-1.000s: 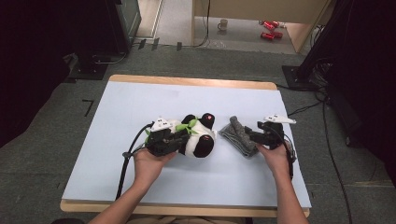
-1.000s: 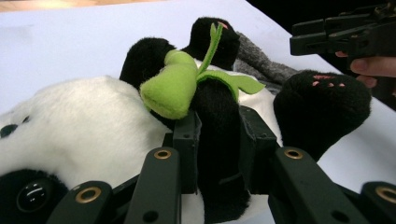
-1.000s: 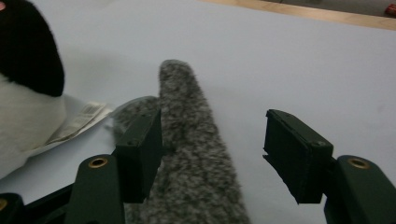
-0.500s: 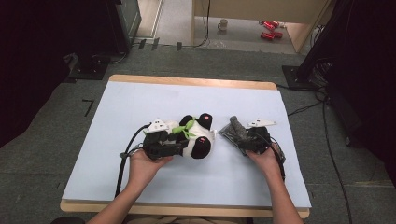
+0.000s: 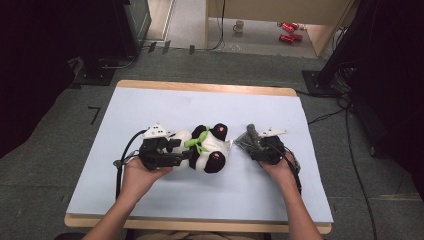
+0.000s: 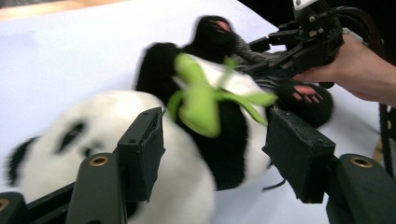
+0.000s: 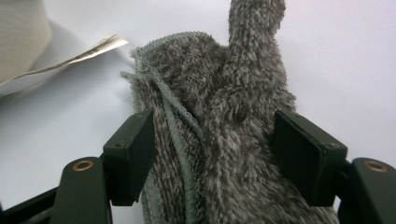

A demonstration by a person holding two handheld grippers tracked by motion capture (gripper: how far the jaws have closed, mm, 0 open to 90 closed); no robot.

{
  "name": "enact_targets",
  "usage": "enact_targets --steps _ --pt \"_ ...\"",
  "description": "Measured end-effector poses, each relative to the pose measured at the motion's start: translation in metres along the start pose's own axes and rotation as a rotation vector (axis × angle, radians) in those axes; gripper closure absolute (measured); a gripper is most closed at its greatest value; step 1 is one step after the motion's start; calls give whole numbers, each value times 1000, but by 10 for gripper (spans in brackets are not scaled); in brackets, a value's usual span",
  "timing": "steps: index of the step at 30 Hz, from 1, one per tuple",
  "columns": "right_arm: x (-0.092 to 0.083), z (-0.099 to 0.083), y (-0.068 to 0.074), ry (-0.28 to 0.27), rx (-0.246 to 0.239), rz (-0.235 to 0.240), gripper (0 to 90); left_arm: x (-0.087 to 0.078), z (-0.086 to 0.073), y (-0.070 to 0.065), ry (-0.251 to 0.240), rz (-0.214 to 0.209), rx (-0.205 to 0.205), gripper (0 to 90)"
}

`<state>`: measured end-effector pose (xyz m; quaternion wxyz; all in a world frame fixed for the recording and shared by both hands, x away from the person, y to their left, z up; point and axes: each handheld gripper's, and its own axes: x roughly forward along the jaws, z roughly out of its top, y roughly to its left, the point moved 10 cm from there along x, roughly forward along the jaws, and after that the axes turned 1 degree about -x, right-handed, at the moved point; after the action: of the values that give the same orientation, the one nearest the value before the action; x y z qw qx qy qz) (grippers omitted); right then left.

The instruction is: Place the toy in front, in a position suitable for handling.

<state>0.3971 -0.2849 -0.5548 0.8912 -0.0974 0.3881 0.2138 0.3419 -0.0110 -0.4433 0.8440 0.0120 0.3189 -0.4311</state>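
A black-and-white panda plush [image 5: 206,149] with a green ribbon [image 6: 201,100] lies on its side mid-table. My left gripper [image 5: 181,151] reaches it from the left and is open. Its jaws have just been opening, and the panda's body [image 6: 224,154] sits between them with the right pad clear of it. A crumpled grey fleecy cloth [image 5: 248,136] lies just right of the panda. My right gripper [image 5: 251,145] is open and straddles the cloth [image 7: 219,140]. Its jaws have just been opening a little, and the pile brushes both pads. The right gripper [image 6: 275,70] also shows beyond the panda.
The pale blue table top [image 5: 150,105] has free room at the back and at the left. The panda's white label [image 7: 74,55] lies beside the cloth. On the floor beyond the table are a mug [image 5: 240,25], red cans [image 5: 287,31] and cables [image 5: 350,150].
The left gripper's jaws came open off the panda and the hand drew a little to the left. The right gripper moved left and down over the grey cloth.
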Motion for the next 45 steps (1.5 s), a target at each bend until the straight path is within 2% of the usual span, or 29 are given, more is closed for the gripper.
enact_targets --steps 2,3,4,5,9,11,14,19,20,22,23,26,27,30,31,32,35,42,45 --pt "1 0 -1 -1 -4 -7 320 -4 -1 6 -2 8 1 360" --pt "2 0 -2 1 -15 -13 324 -8 -3 13 1 10 2 358" --pt "2 0 -2 1 -15 -13 324 -8 -3 13 1 10 2 356" --pt "4 -1 -2 5 -22 -20 320 -11 -5 19 -4 20 23 351" --pt "4 -1 0 6 -36 -22 309 -16 -7 28 -22 23 52 329" --pt "6 -2 0 6 -49 -36 327 -18 -15 39 -16 21 51 315" --pt "7 -2 -1 -1 -70 -48 348 -18 -20 44 -12 15 48 307" --pt "7 -2 -3 -8 -77 -53 435 -17 -27 55 -5 31 54 297" --pt "6 -2 -6 -12 -84 -66 497 -15 -29 54 -5 8 39 293" --pt "6 -2 -7 -11 -82 -75 520 -14 -31 54 -7 3 37 287" --pt "6 -2 -8 -11 -77 -85 565 -11 -36 53 6 -5 37 283" --pt "5 -2 -10 -6 -76 -98 612 -9 -39 53 8 9 47 274" --pt "5 -1 -10 3 -63 -100 651 -8 -42 54 11 29 62 270" --pt "4 0 -11 8 -38 -91 696 -6 -45 57 19 31 61 252" --pt "2 1 -13 12 14 -69 722 -6 -47 58 17 19 50 225" --pt "2 1 -13 12 14 -69 722 -5 -49 59 13 1 29 225" --pt "-2 5 -17 0 106 -17 743 -1 -54 61 -12 -44 -24 187" --pt "-7 10 -20 -9 149 15 750 2 -53 61 -11 -30 -13 152" --pt "-13 17 -18 -20 170 38 751 5 -54 62 -6 -33 -27 135"
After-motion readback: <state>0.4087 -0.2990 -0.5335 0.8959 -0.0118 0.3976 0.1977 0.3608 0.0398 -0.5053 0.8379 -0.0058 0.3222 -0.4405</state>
